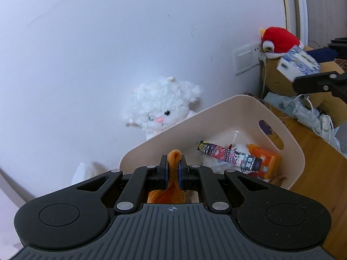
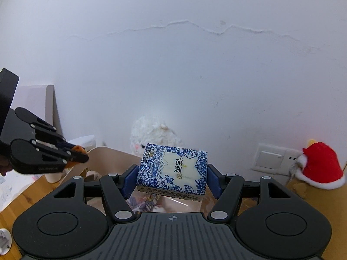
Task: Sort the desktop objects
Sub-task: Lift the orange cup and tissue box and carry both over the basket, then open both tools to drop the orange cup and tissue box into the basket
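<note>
Through the left wrist camera, my left gripper point(image 1: 173, 169) is clenched on an orange plush piece point(image 1: 174, 162), which stands up between the pads and hangs below them. The cream bin point(image 1: 227, 108) lies straight ahead and slightly right of those fingertips, its open mouth tilted toward me, already holding an orange packet point(image 1: 265, 162) and a long printed box point(image 1: 229, 158) lying slantwise across it. A white plush toy point(image 1: 160, 106) sits behind the bin's far rim against the wall. At the right edge I see my right gripper point(image 1: 314, 82) carrying the tissue pack point(image 1: 298, 64), well above and to the right of the bin. Through the right wrist camera, the right gripper point(image 2: 172, 177) is grasping that blue-and-white tissue pack point(image 2: 172, 171) across its long axis, the jaws standing about halfway wide with a pad pressed on each end. The bin point(image 2: 112, 153) lies below and to the left of the pack, so I judge the left hand the nearer one for the next drop. The left gripper point(image 2: 81, 155) shows at the left, over the bin's near corner, with the orange plush tip at its fingertips. A red plush hat point(image 2: 318, 164) rests at the right by the wall socket point(image 2: 273, 158), above the wooden desk point(image 2: 17, 197).
</note>
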`<state>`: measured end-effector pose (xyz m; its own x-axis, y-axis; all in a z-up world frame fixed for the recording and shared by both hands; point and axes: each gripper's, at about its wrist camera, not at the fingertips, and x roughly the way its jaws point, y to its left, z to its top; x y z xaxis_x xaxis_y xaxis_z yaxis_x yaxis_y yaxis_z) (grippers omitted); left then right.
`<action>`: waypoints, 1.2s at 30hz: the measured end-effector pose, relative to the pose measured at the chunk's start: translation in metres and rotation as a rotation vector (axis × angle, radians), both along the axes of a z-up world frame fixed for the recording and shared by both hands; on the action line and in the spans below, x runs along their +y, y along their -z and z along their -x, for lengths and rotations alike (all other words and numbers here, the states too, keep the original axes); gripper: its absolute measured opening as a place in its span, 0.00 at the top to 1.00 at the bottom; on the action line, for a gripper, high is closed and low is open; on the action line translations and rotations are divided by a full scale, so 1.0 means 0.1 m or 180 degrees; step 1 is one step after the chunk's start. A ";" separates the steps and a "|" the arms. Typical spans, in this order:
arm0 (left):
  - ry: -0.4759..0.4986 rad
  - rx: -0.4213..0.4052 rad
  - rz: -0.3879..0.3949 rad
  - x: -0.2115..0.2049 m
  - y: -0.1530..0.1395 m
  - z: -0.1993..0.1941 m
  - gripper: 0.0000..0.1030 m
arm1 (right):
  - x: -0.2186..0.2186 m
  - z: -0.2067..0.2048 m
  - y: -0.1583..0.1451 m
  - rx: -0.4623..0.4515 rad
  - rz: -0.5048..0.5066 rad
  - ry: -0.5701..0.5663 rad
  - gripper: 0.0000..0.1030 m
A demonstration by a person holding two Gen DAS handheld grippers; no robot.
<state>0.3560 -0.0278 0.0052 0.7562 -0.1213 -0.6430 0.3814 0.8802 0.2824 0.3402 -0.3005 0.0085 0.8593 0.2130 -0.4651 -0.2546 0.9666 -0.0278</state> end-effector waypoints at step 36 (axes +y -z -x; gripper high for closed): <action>-0.0320 0.0522 -0.0060 -0.13 0.73 -0.70 0.35 | 0.51 -0.75 0.86 0.0810 0.0271 -0.0191 0.23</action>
